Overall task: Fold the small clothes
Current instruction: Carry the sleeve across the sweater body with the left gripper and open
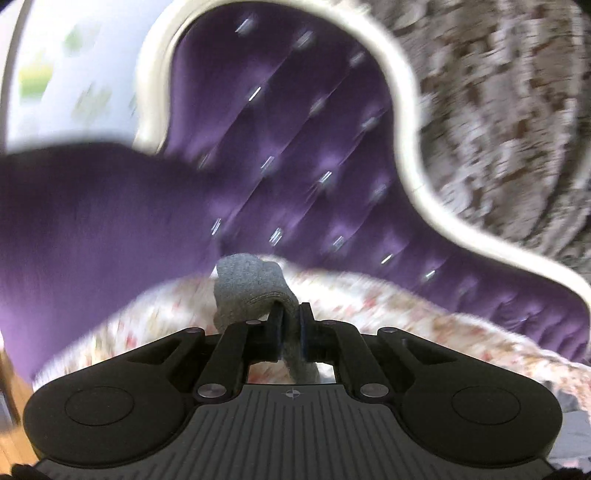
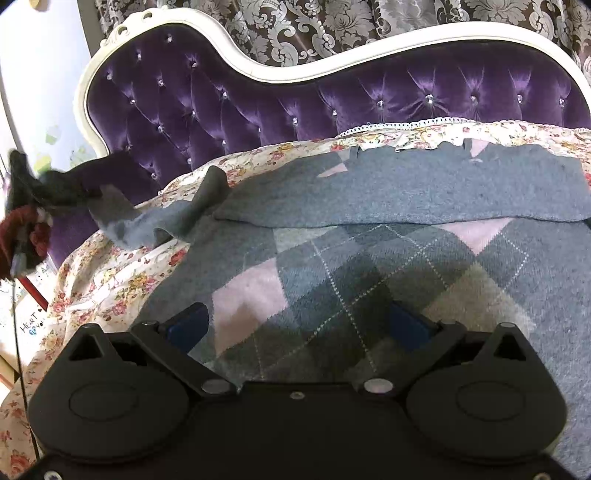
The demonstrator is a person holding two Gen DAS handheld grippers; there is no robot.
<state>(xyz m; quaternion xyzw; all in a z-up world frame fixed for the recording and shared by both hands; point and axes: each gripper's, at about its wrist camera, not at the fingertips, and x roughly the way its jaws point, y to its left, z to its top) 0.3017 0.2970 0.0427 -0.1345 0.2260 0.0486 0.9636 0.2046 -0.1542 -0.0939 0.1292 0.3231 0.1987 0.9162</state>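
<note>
A grey argyle sweater point(image 2: 369, 266) with pink diamonds lies flat on the floral bedspread point(image 2: 122, 280); its top part is folded over in a plain grey band point(image 2: 406, 192). Its sleeve point(image 2: 147, 225) stretches to the left and is lifted off the bed. My left gripper point(image 1: 291, 321) is shut on the grey sleeve end point(image 1: 251, 284), held above the bedspread; the left wrist view is blurred. It also shows in the right wrist view point(image 2: 74, 188) at the left edge. My right gripper point(image 2: 299, 325) is open and empty, low over the sweater's front.
A purple tufted headboard point(image 2: 258, 103) with a white frame stands behind the bed. Patterned curtains point(image 2: 314, 29) hang beyond it. The bed's left edge point(image 2: 40, 325) drops to boxes and a cable. A purple cushion point(image 1: 92, 214) is at the left.
</note>
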